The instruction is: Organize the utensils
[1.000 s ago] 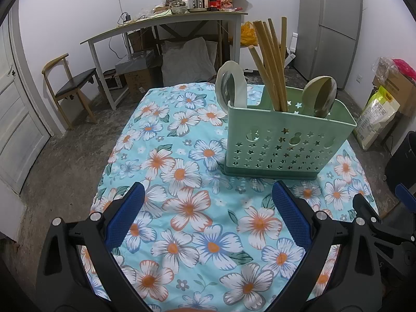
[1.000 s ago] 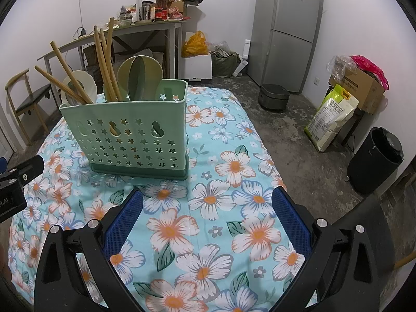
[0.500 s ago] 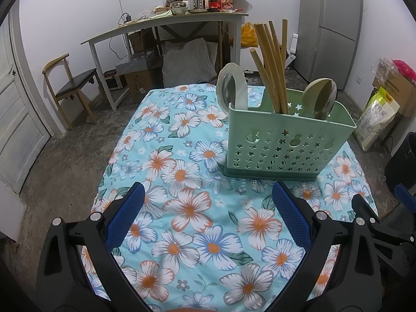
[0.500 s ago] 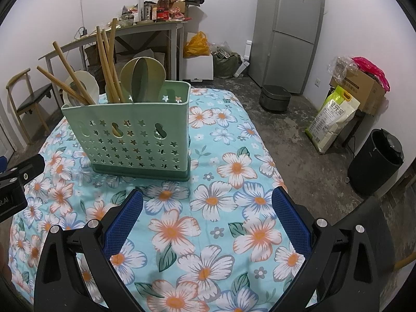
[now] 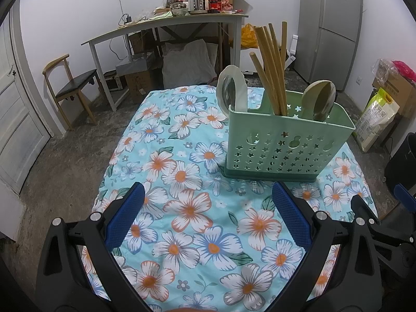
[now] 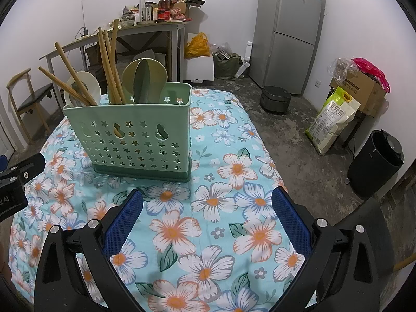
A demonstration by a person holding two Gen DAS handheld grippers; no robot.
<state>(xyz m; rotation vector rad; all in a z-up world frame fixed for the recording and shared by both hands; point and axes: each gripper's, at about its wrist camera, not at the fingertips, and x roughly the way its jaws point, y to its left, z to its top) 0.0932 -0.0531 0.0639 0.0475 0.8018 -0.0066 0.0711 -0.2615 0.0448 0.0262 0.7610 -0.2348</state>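
Observation:
A pale green perforated utensil holder (image 5: 286, 145) (image 6: 132, 135) stands upright on the flowered tablecloth (image 5: 187, 208) (image 6: 221, 208). Several wooden chopsticks (image 5: 273, 70) (image 6: 109, 62) stick out of its middle part. A white spoon (image 5: 232, 88) (image 6: 83, 85) stands at one end, a beige-green spoon (image 5: 319, 98) (image 6: 145, 78) at the other. My left gripper (image 5: 205, 213) hovers open in front of the holder, nothing between its blue pads. My right gripper (image 6: 208, 215) is open too, near the holder's right front corner.
Beyond the table stand a cluttered desk (image 5: 166, 23), a wooden chair (image 5: 70, 83) and a grey fridge (image 6: 288, 31). A black bin (image 6: 377, 161), a rice sack (image 6: 332, 119) and a rice cooker (image 6: 275, 98) sit on the concrete floor at the right. The other gripper's black body (image 6: 15, 182) shows at the left edge.
Both grippers have drifted back slightly, so the holder looks a little farther and higher in each view. Nothing was taken hold of or let go.

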